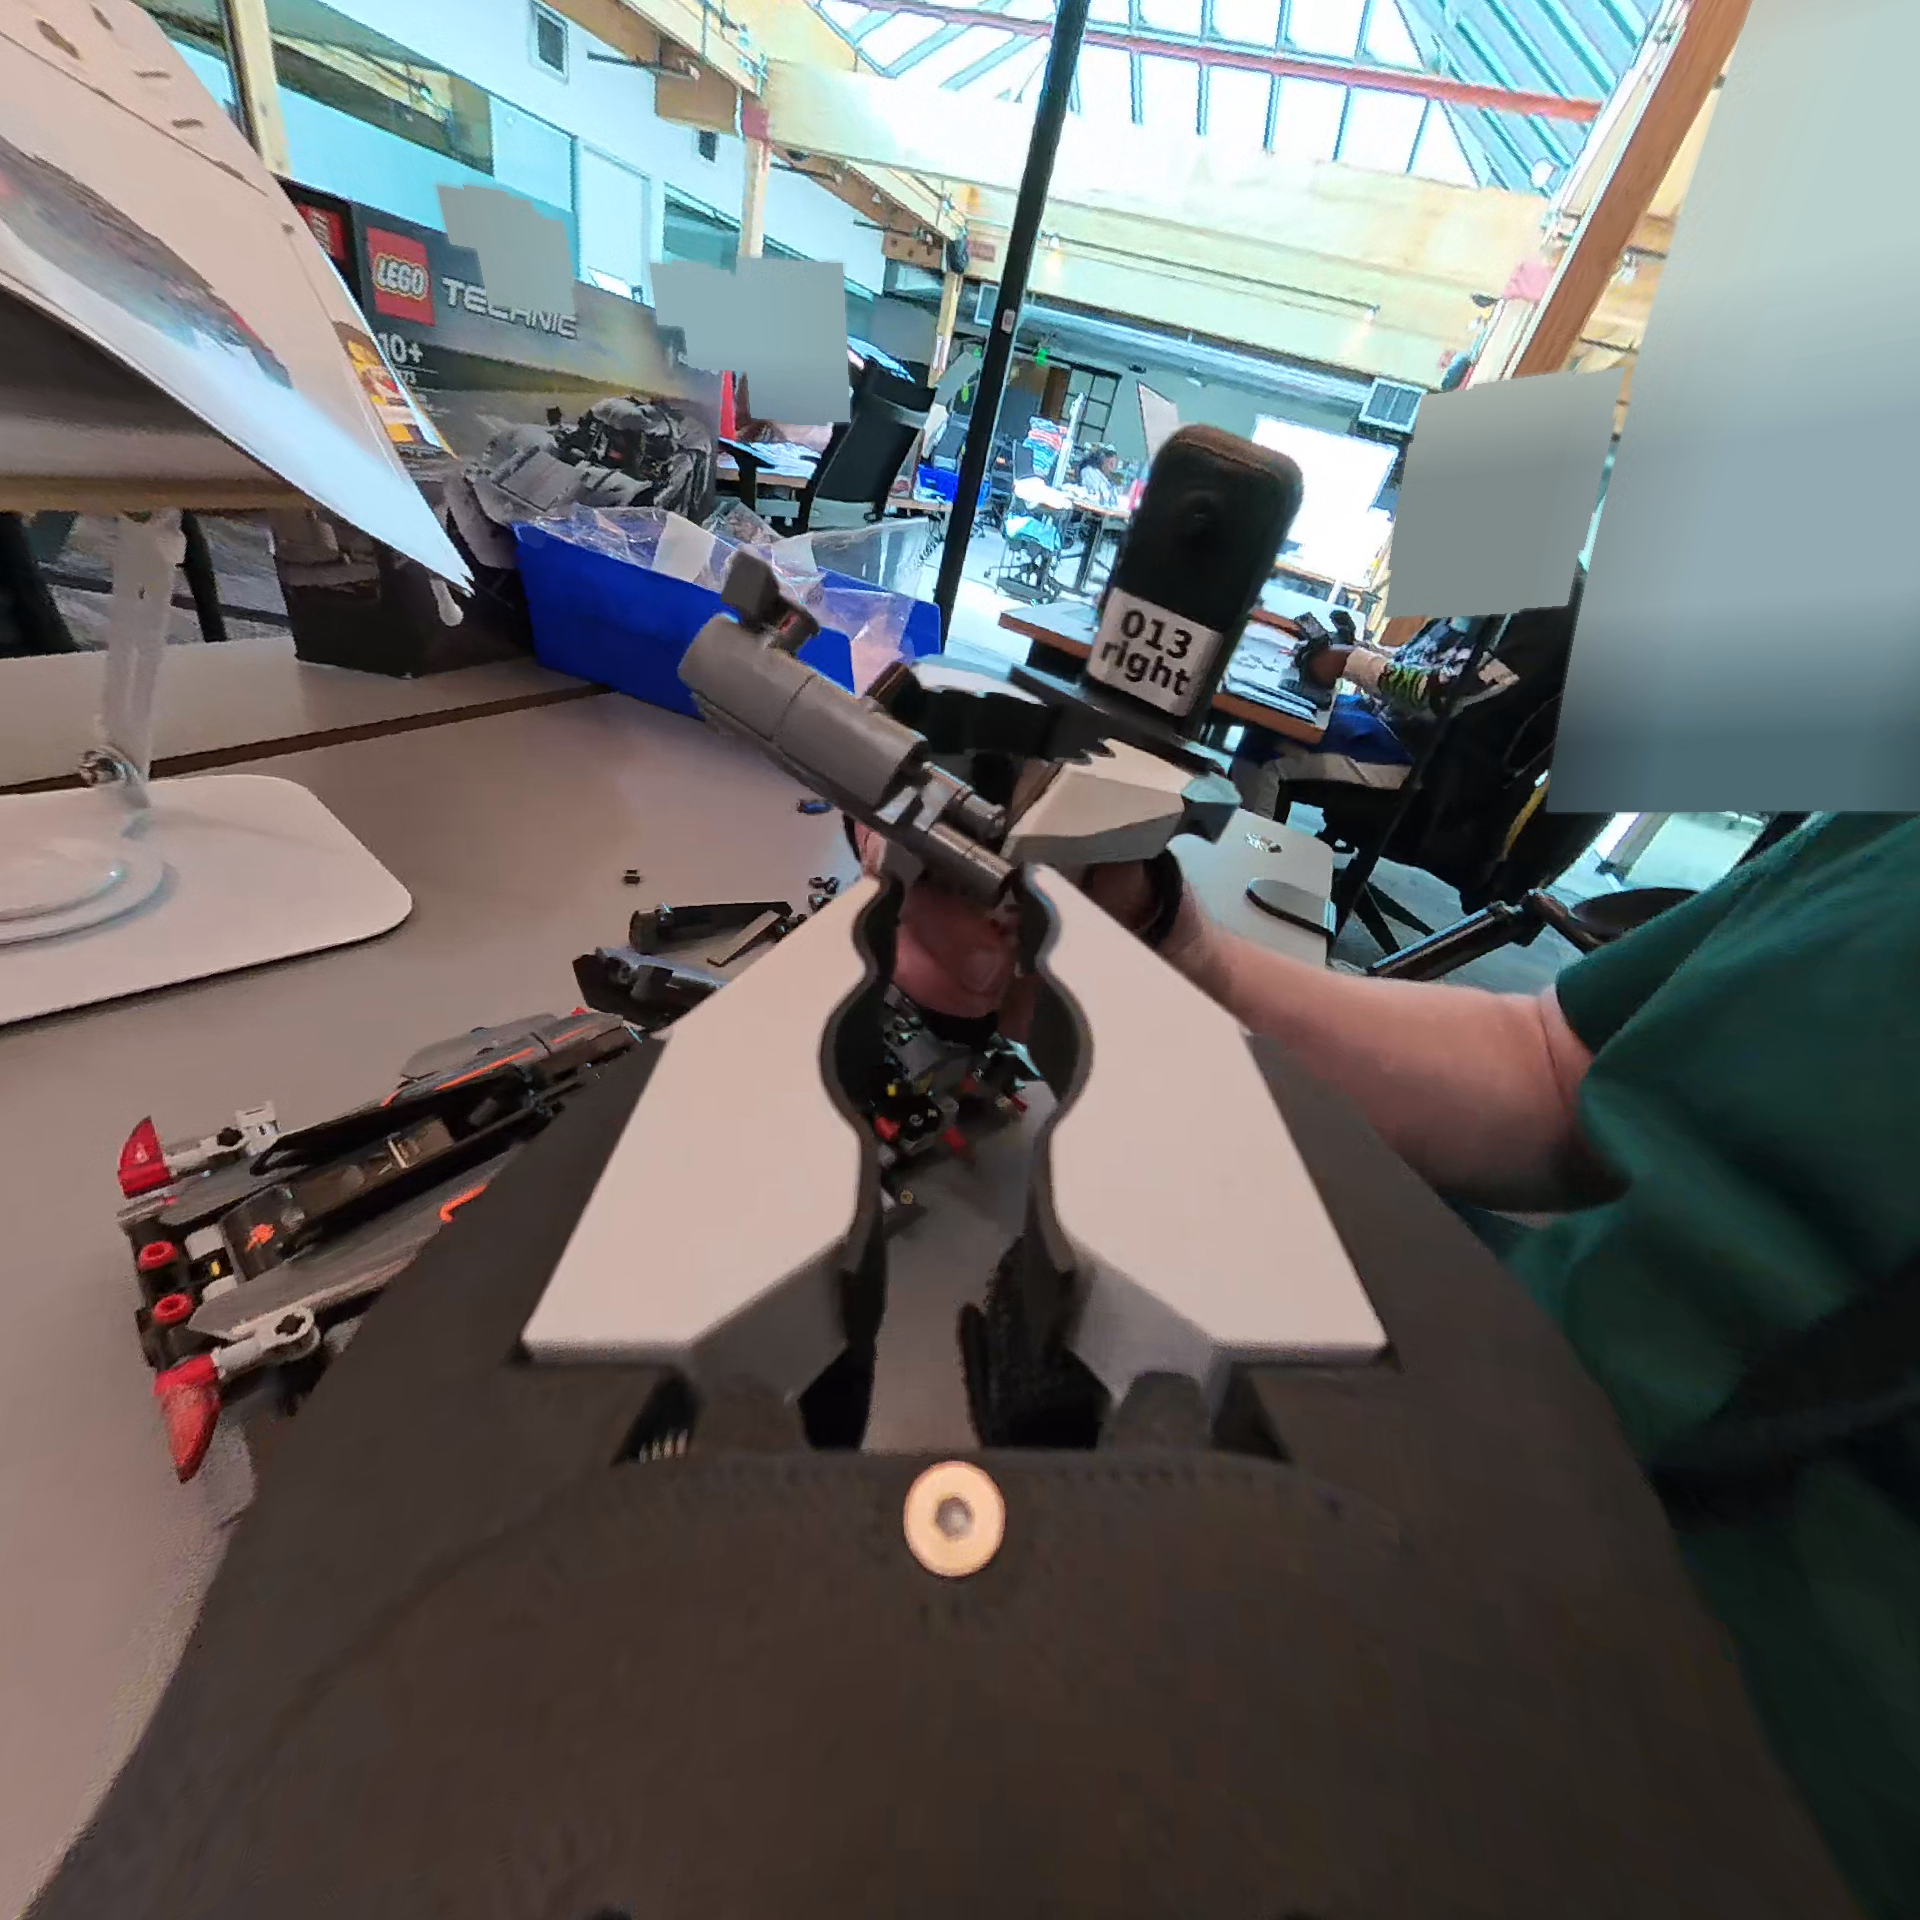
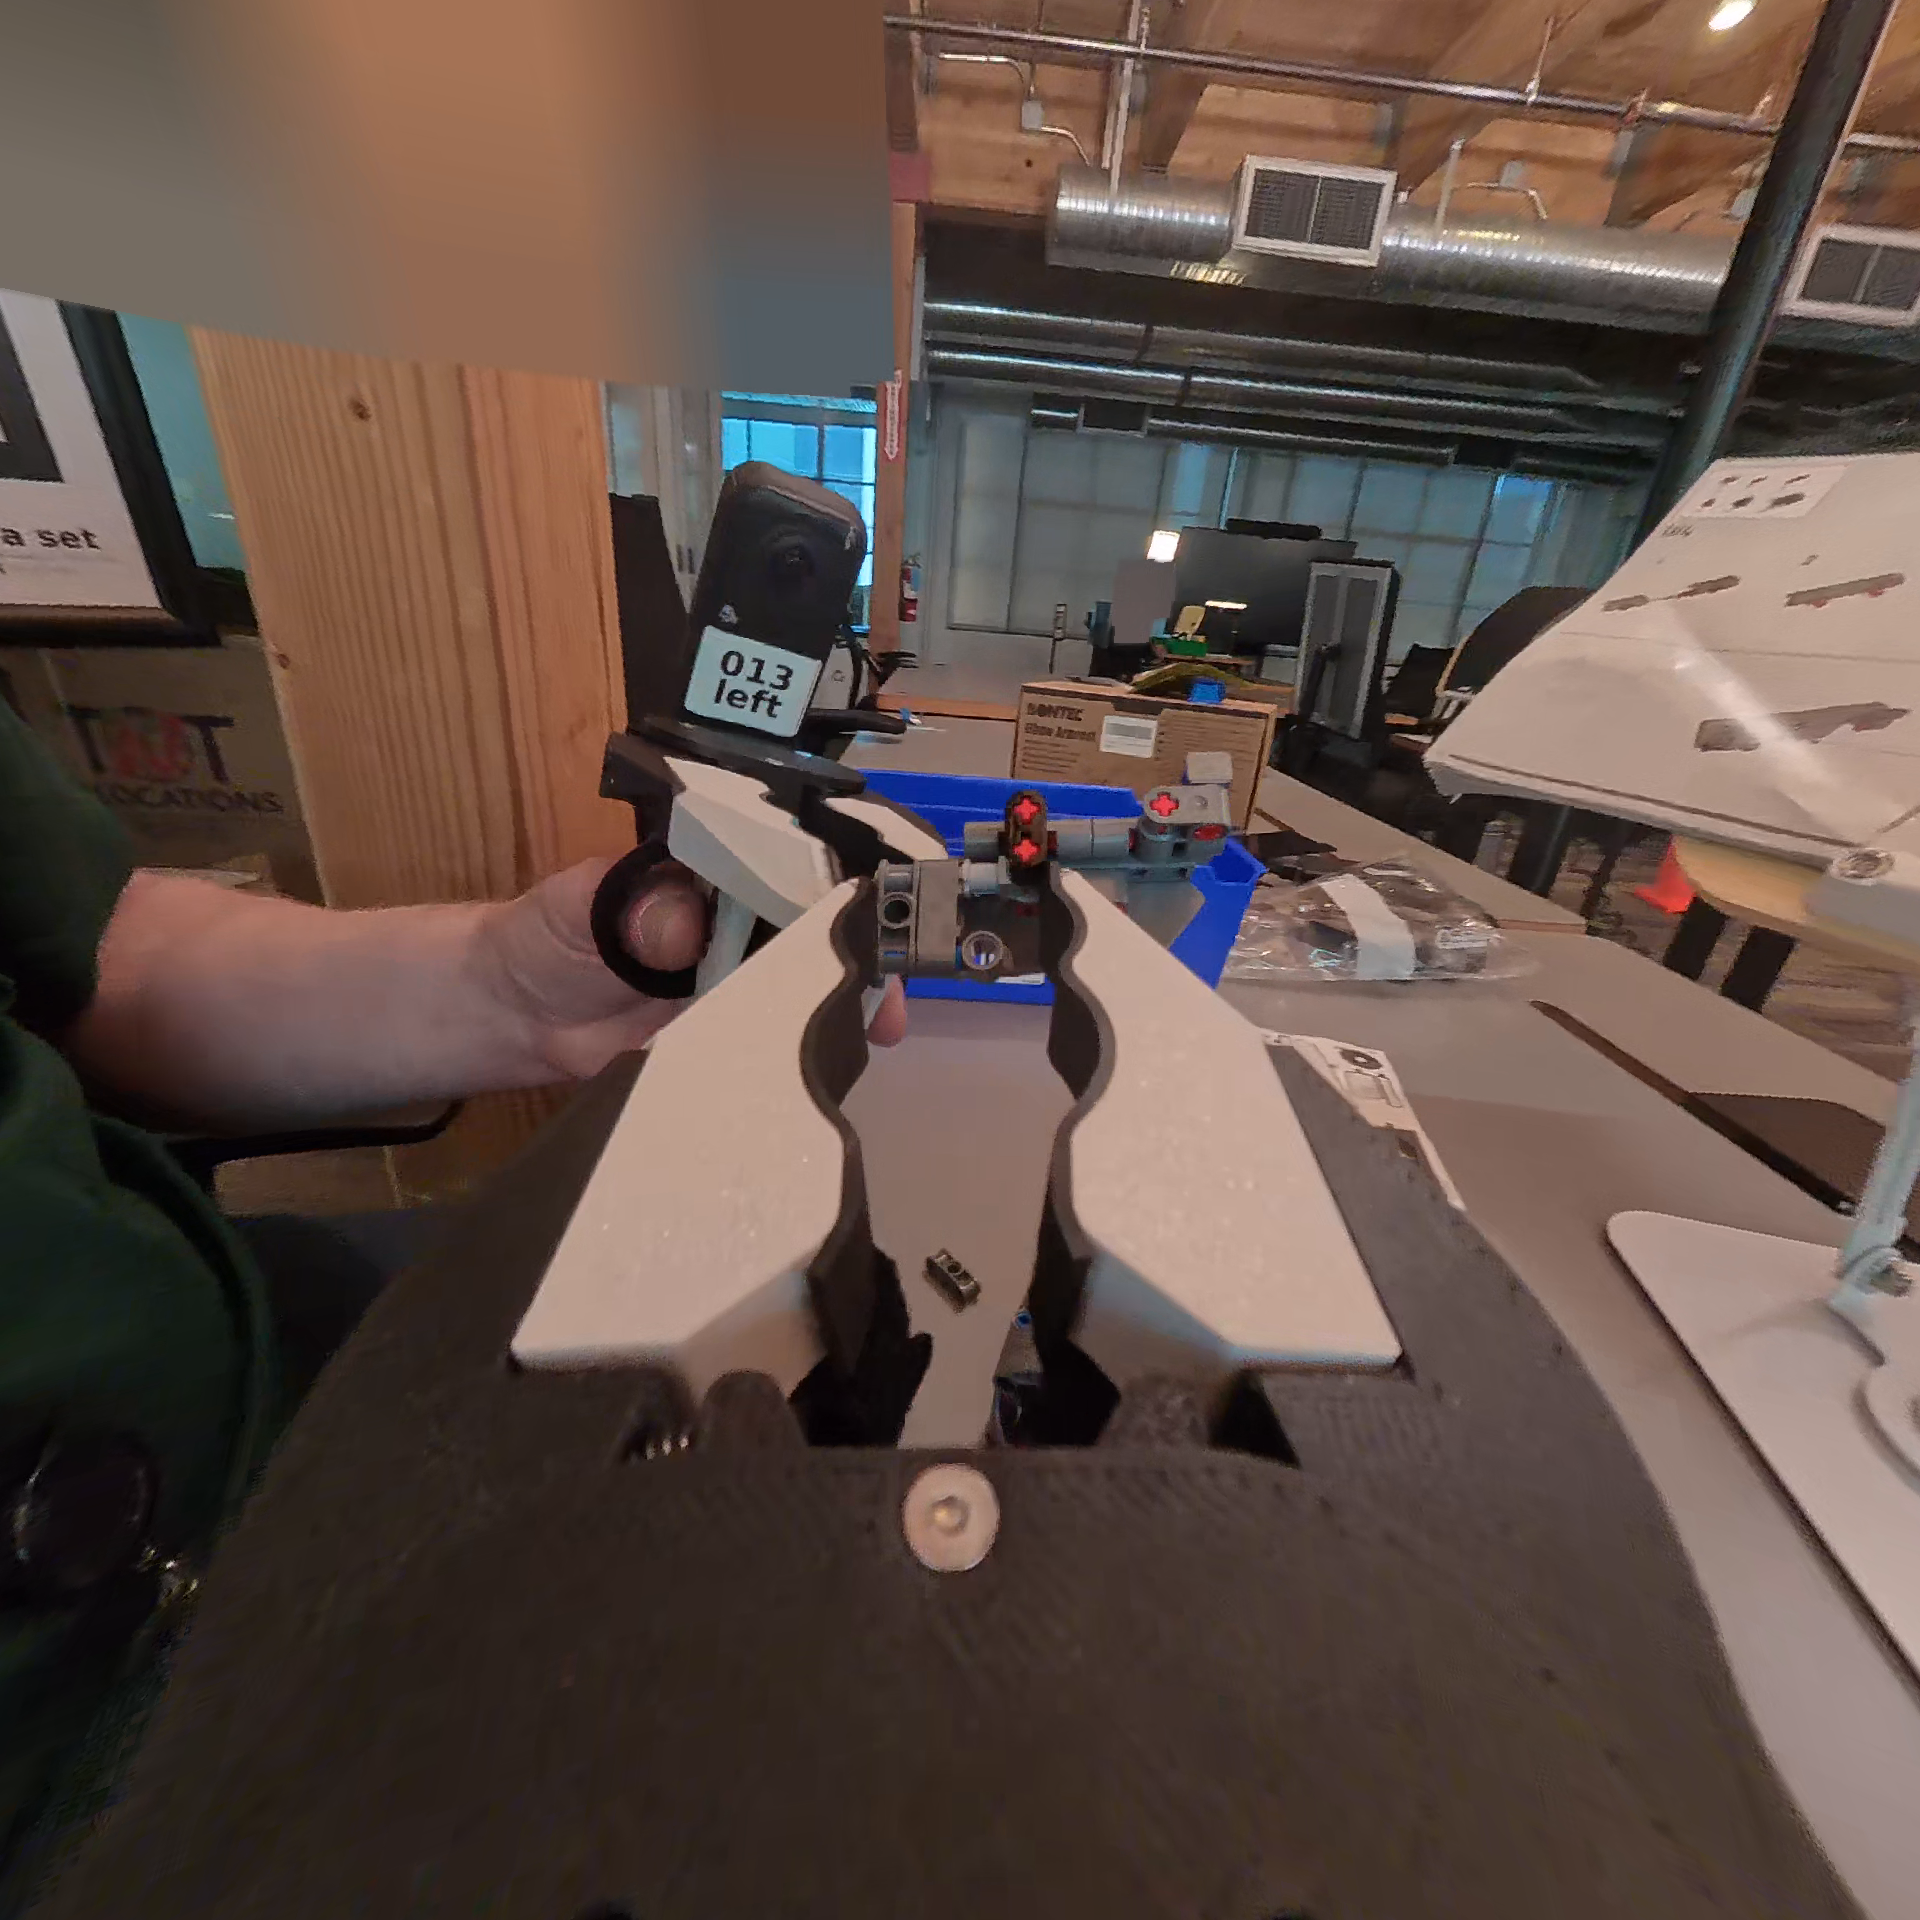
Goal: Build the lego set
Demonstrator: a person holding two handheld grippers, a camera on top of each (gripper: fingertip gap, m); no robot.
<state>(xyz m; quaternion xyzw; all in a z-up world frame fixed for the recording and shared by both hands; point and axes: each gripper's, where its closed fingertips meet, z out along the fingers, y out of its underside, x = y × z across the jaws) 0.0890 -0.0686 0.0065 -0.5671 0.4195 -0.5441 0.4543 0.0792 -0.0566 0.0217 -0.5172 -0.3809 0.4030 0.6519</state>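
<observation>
- The left tool point(image 1: 948, 883) pinches one end of a grey lego piece point(image 1: 821, 727), held up in the air above the counter point(image 1: 540, 831).
- The right tool point(image 2: 956, 904) is closed on the other end of the same grey lego piece point(image 2: 940, 914). Red pins point(image 2: 1025, 829) sit just past its tips.
- Both tools seem to be working on this one part together.
- To do it well, one tool should hold steady while the other pushes straight, so nothing bends or pops off.
- The dark lego model point(image 1: 343, 1174) with red tips lies on the counter, below and left of the left tool.
- A blue bin point(image 2: 1205, 904) sits beyond the right tool.
</observation>
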